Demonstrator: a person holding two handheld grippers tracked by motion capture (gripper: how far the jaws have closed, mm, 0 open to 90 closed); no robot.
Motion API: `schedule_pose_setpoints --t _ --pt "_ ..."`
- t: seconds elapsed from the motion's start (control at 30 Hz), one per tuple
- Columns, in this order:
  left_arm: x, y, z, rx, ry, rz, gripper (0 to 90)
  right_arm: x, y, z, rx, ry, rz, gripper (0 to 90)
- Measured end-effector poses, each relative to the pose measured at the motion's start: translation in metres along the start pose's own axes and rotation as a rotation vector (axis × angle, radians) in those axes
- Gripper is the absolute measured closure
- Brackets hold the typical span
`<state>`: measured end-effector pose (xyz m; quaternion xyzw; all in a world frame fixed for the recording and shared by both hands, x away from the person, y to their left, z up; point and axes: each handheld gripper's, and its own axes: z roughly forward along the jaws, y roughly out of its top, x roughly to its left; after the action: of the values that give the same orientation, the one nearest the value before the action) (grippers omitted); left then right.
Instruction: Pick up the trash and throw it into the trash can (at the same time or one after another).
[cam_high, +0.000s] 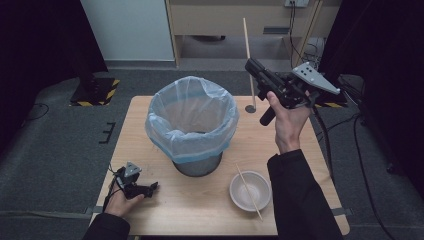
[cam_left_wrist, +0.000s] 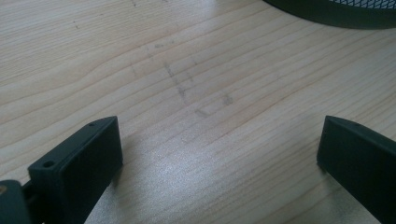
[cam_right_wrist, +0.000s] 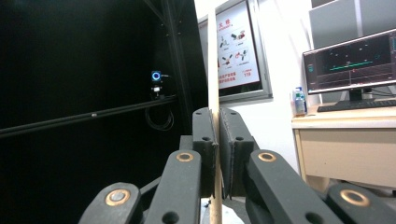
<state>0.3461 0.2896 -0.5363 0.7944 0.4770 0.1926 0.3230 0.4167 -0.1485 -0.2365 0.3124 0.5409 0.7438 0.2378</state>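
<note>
High view: my right gripper (cam_high: 253, 66) is raised over the far right part of the table (cam_high: 150, 125), clamped on a thin wooden stick (cam_high: 247, 55) that stands near upright; its lower end looks to sit at a small grey disc (cam_high: 250, 108) on the table, can't tell if they touch.
Right gripper view: jaws pinched tight on the stick (cam_right_wrist: 213, 65), which runs straight up btwn the pads and out past the top.
Left tongs: left gripper (cam_high: 147, 189) rests low at the near left corner w/ jaws wide, nothing btwn them; left gripper view has bare wood (cam_left_wrist: 196, 93) and the bin's dark base at the top edge.
Step in hand, my guess: carry the stick to the bin (cam_high: 192, 125) and drop it in.
How to do it well: keep the pinch firm so the stick doesn't pivot; lift clear of the disc first; tip the stick toward level, or lead w/ its low end, so it clears the liner rim; let go only once well over the opening.
Risk: long end could snag the plastic bag (cam_high: 165, 107) or tap the rim and flip out.
Bin contents: clear-bluish bag folded over the rim; inside looks dark, can't make out anything in it.
Bowl: white bowl (cam_high: 242, 197) near my right sleeve, 2nd stick (cam_high: 248, 191) lying across it, tip poking over the near rim; otherwise looks empty.
</note>
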Motion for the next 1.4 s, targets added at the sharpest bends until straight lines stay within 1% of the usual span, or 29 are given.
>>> schedule_pose_setpoints --t 0.07,0.2,0.37,0.47,0.67,0.83,0.93,1.07,1.2,1.27,1.33,1.4 --pt "0.000 0.000 0.000 0.000 0.000 0.000 0.0 0.001 -0.003 0.005 0.000 0.006 0.008 86.1" --pt "0.000 0.000 0.000 0.000 0.000 0.000 0.0 0.004 -0.008 0.014 0.014 0.014 0.006 86.1" --pt "0.000 0.000 0.000 -0.001 -0.001 0.000 0.0 0.013 -0.014 0.030 0.039 0.034 -0.002 86.1" --pt "0.000 0.000 0.000 0.000 -0.001 0.000 0.0 0.018 -0.019 0.039 0.050 0.040 0.002 86.1" --pt "0.000 0.000 0.000 -0.001 0.000 0.000 0.0 0.024 -0.033 0.058 0.089 0.038 -0.010 86.1" --pt "0.000 0.000 0.000 -0.001 -0.001 0.000 0.0 0.028 -0.044 0.068 0.123 0.039 -0.017 85.8" --pt "0.000 0.000 0.000 -0.001 -0.001 0.000 0.0 0.030 -0.049 0.072 0.155 0.051 -0.010 81.9" --pt "0.000 0.000 0.000 -0.001 -0.001 0.000 0.0 0.029 -0.050 0.074 0.175 0.052 -0.006 74.1" --pt "0.000 0.000 0.000 -0.001 -0.002 0.000 0.0 0.026 -0.041 0.067 0.176 0.033 -0.018 66.3" --pt "0.000 0.000 0.000 -0.001 -0.001 0.000 0.0 0.024 -0.034 0.061 0.176 0.019 -0.032 62.0" --pt "0.000 0.000 0.000 -0.001 -0.001 0.000 0.0 0.020 -0.029 0.051 0.157 0.009 -0.020 58.4" --pt "0.000 0.000 0.000 -0.001 -0.001 0.001 0.0 0.015 -0.026 0.038 0.175 -0.013 -0.032 56.2"
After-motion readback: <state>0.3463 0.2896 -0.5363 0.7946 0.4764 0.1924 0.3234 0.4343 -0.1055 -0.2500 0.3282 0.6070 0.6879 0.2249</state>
